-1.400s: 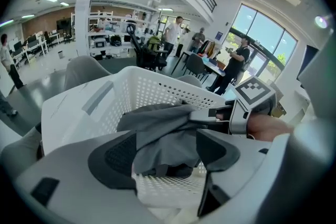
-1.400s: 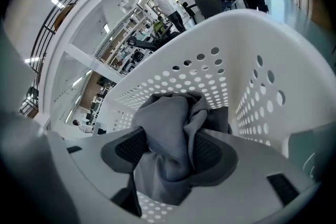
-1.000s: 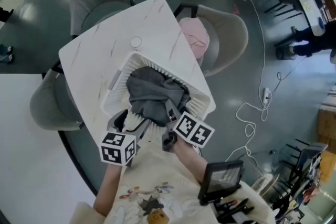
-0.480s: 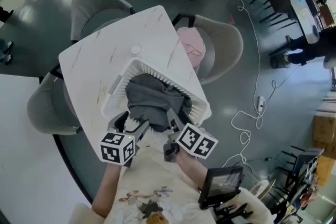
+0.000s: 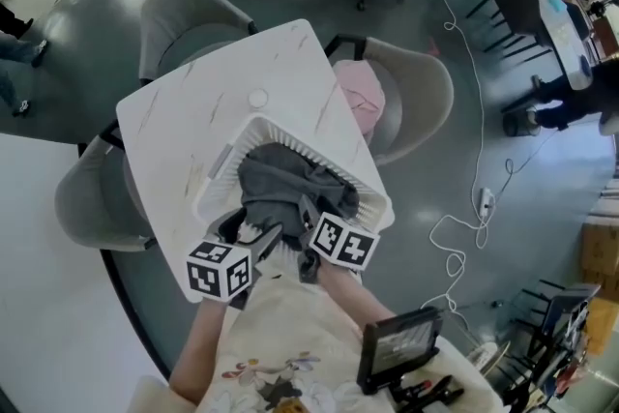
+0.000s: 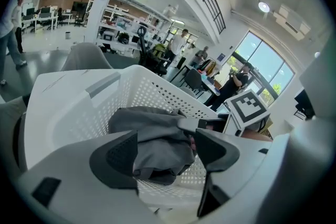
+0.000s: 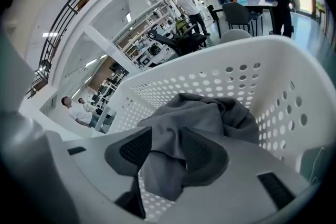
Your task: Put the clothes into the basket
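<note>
The grey garment [image 5: 288,187] is already inside the basket [image 5: 224,162], which stands on the worktop [image 5: 208,102], so I judge this piece as good as done. It sits heaped toward the basket's near side, against the perforated wall. One flap spills toward me over the near rim, so the pile isn't fully settled.

What is left, as I read it, is a pink cloth [image 5: 358,90] bunched on the seat of the chair [image 5: 426,87] just beyond the worktop's right edge (I take it for clothing, though I can't make out its shape). It lies well apart from both grippers, and nothing else that looks like clothing shows on the worktop.

The left gripper [image 6: 165,140] hovers at the near rim with its jaws spread. The grey heap shows beyond and between them, but neither pad presses on it. The right gripper [image 7: 168,139] is at the same rim, just beside the left one. Its jaws are closing, and the hanging flap of grey fabric runs down between them and over the right jaw. I see no firm pinch on it yet.

The garment is plain mid-grey, soft and thick-looking, and crumpled into deep folds with no clear sleeve or collar showing. It fills much of the basket's near half and rises close to rim height.
</note>
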Tool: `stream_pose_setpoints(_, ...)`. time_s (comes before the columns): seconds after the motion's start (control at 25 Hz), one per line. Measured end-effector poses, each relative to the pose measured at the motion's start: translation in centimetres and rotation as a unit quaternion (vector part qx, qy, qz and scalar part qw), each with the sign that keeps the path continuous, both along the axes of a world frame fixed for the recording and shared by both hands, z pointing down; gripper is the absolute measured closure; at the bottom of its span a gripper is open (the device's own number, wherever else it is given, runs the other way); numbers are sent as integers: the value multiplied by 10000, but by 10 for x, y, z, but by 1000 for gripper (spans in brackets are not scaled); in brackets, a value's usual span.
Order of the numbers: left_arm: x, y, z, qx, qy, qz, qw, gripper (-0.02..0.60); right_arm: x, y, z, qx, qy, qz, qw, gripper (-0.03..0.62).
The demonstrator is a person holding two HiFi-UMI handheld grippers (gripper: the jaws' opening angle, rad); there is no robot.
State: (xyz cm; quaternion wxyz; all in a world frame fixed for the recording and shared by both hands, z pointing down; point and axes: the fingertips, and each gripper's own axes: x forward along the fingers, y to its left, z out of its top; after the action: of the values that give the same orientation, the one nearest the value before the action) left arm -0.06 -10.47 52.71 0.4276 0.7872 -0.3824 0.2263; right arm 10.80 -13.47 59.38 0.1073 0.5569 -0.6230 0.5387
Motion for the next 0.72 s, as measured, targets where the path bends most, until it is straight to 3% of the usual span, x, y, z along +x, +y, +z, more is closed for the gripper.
stream_pose_setpoints(0.16,0,-2,0,-55,11,-70,10000,230,-5,-5,18,-45,119,-202,9997,462)
stream_pose_setpoints(0.36,3,-1,3,13,-232,57,9997,230,-10,-9,43,-302,207,-466,9982,482)
stream_pose_setpoints(0.72,7,-1,4,27,-221,51,9997,230,-1,-5,101,-946,720,-872,9891,507)
